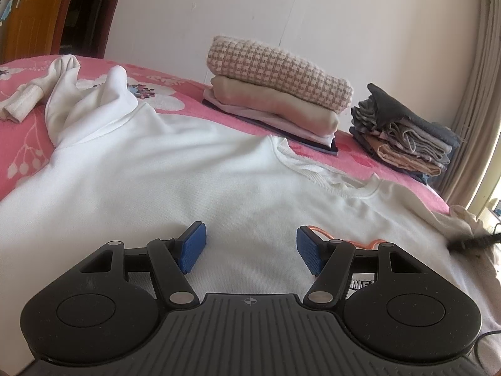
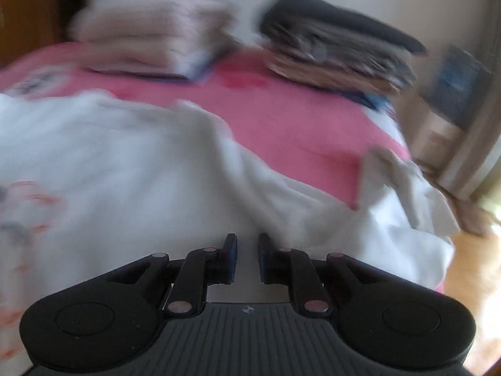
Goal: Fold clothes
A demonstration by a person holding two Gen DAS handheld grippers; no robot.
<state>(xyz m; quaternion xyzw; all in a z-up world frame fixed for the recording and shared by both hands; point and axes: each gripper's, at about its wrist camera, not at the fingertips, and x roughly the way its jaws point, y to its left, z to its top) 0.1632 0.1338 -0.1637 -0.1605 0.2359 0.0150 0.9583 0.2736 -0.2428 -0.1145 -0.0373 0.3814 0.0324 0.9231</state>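
Left wrist view shows the left tongs [image 1: 251, 249] spread above the white sweatshirt [image 1: 194, 181], right tongs [image 2: 247, 258] nearly together holding nothing; a careless grab could bunch it.

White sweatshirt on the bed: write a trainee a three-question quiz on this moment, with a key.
1. True or false: the left hand-held gripper is clamped on the white sweatshirt.
2. Multiple choice: what tops the folded stack nearer the door? A) a pink-and-cream checked knit B) a dark grey garment C) a blue towel
3. Fill in: the right hand-held gripper has its jaws nearly ____, with a narrow gap and no cloth visibly pinched.

Key: 1 false, its jaws stand wide apart over the cloth. 2 A; the dark grey garment tops the other stack. 3 closed.
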